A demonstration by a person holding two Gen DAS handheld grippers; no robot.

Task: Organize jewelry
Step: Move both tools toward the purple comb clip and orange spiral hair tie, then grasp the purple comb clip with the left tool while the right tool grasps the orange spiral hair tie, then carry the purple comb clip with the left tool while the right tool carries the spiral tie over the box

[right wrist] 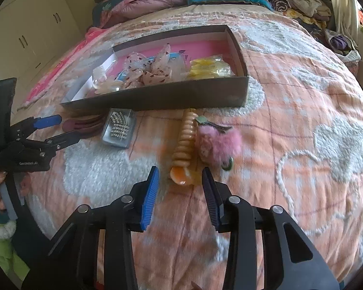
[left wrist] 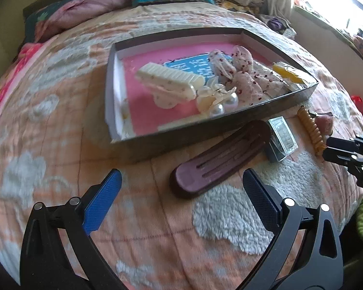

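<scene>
Jaws of your right gripper [right wrist: 180, 181] stood apart astride the near end of the spiral hair clip [right wrist: 185, 147], its length running straight ahead toward the box [right wrist: 157, 96].

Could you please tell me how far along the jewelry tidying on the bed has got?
Done: the box already holds a white clip, pearls and fabric pieces. In hand: nothing gripped yet; the right hand-held gripper brackets the orange spiral clip, the left hand-held gripper opens toward the maroon clip. Left: those, the clear case and pink fluffy clip.
</scene>
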